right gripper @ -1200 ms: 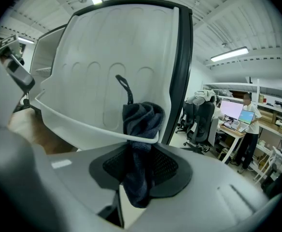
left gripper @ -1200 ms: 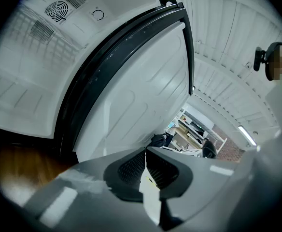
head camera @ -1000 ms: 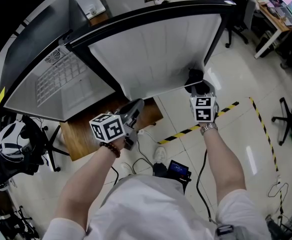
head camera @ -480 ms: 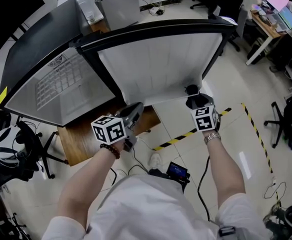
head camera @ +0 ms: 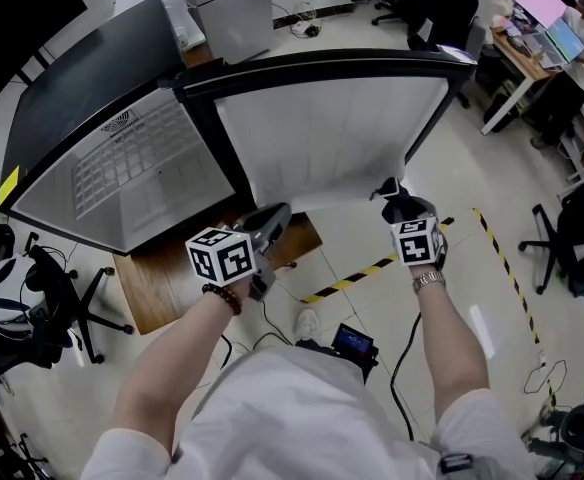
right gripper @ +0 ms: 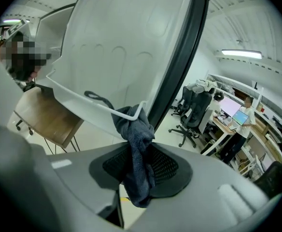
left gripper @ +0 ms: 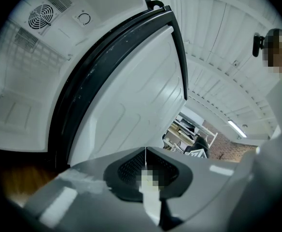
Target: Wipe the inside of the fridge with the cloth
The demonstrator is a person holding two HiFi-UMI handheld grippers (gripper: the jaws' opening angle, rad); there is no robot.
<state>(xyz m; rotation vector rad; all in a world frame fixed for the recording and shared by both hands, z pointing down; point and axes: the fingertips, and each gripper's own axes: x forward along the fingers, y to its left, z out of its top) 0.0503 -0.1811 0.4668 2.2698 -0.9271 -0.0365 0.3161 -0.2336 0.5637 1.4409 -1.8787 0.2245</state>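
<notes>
White and black helmet [head camera: 7, 303] lies at the far left of the head view, on a dark chair. Next to it stands the fridge [head camera: 122, 168], open, with a black frame and a white inside wall that carries a round vent grille. Below its front edge there is a wooden table [head camera: 162, 283].

The left gripper [head camera: 275, 214] hovers over the corner of this table, just in front of the lower edge of the fridge. In the left gripper view its jaws are pressed together and they hold nothing; the left gripper [left gripper: 145, 164] points toward the black frame.

Further right the fridge door [head camera: 322, 138] stands open and shows its white inner side. The right gripper [head camera: 396, 194] is at the lower right corner of this door. Its jaws pinch the cloth [right gripper: 138, 153], dark grey and bunched. The upper end of the cloth touches the corner of the door's white rim, and the lower end hangs down between the jaws.

On the pale floor under the right hand runs a yellow-black tape [head camera: 352, 280]. At the far right there are office chairs and a desk [head camera: 532, 28].
</notes>
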